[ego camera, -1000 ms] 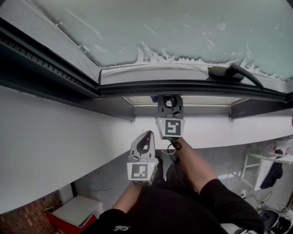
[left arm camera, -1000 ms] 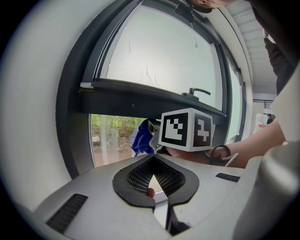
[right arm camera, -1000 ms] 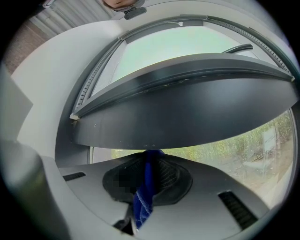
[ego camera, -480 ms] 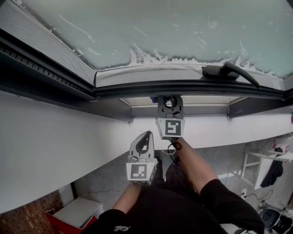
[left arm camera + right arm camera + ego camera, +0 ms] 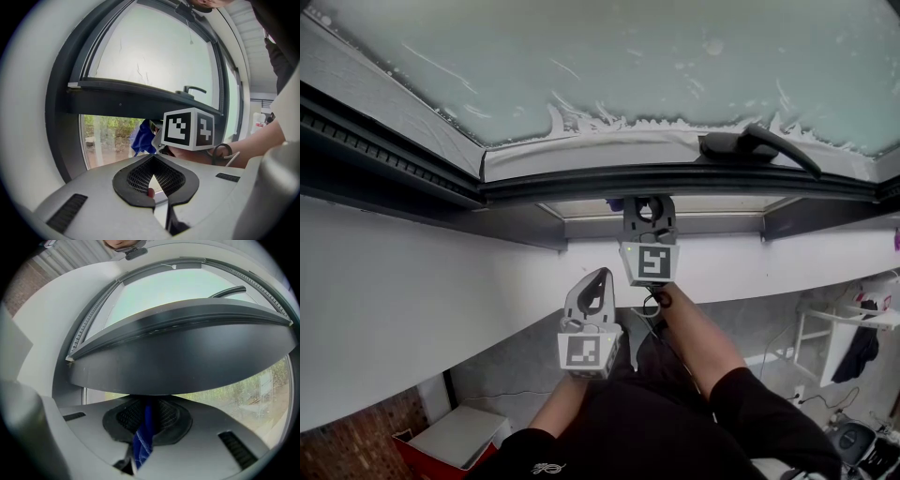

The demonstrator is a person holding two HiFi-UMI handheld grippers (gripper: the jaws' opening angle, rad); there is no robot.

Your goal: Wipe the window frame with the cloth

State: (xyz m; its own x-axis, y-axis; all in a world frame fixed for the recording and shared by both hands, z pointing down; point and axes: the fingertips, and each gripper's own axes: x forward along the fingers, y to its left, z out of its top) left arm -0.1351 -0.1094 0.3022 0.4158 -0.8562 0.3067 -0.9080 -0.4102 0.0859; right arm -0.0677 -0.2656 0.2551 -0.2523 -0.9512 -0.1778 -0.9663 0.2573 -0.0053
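Head view first: we are looking steeply down on the window frame (image 5: 675, 178), whose dark lower rail is running left to right across the picture beneath the frosted pane. We are holding the right tongs (image 5: 648, 202) close up under that rail, near its middle, and a scrap of blue cloth (image 5: 613, 202) is peeking out beside their tips. The left tongs (image 5: 598, 281) are hanging lower and well back from the rail, so the right hand is plainly the nearer one.

Left gripper view: the left tongs (image 5: 152, 180) are pressing together, leaving only a wedge of light at the tips and no cloth between them. Beyond them the cloth (image 5: 143, 138) is bunching at the front of the right tongs, just under the rail.

Right gripper view: the right tongs (image 5: 147, 411) are clenching the cloth (image 5: 142, 439), which is trailing back between the pads. The rail is filling the view just ahead of the tips; whether the cloth is touching it we are unable to tell. We are judging that the coming stroke is calling for travel sideways along the rail's length.
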